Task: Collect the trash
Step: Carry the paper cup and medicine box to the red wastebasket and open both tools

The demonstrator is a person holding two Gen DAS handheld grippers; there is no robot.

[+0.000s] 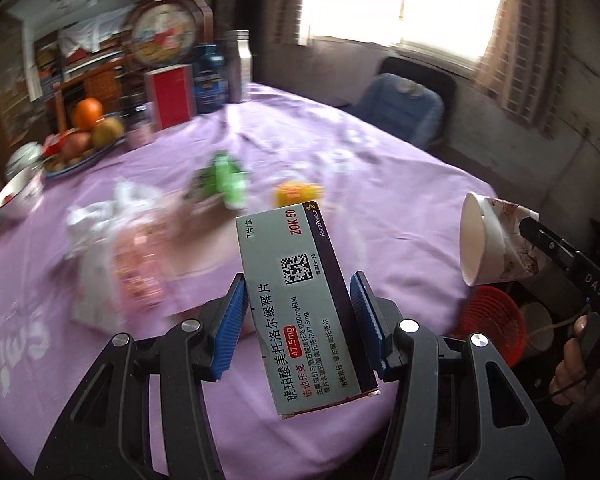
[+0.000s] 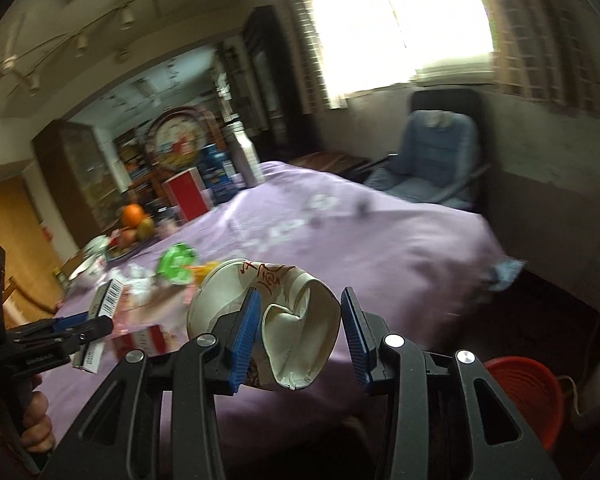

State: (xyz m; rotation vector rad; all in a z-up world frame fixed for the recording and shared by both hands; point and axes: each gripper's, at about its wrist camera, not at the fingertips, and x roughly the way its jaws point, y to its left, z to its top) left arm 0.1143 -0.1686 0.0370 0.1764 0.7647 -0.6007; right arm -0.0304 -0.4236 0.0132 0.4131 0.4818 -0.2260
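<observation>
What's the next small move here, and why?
Probably carry both tools right, over the red bin, then release. The left tool grips a pill box, the right tool a crushed cup, and the bin sits beside the table.

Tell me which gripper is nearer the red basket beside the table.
Right. The right gripper, clamping the crushed paper cup, hangs just above and beside the red basket. The left gripper, holding the medicine box, sits further in over the purple table.
</observation>
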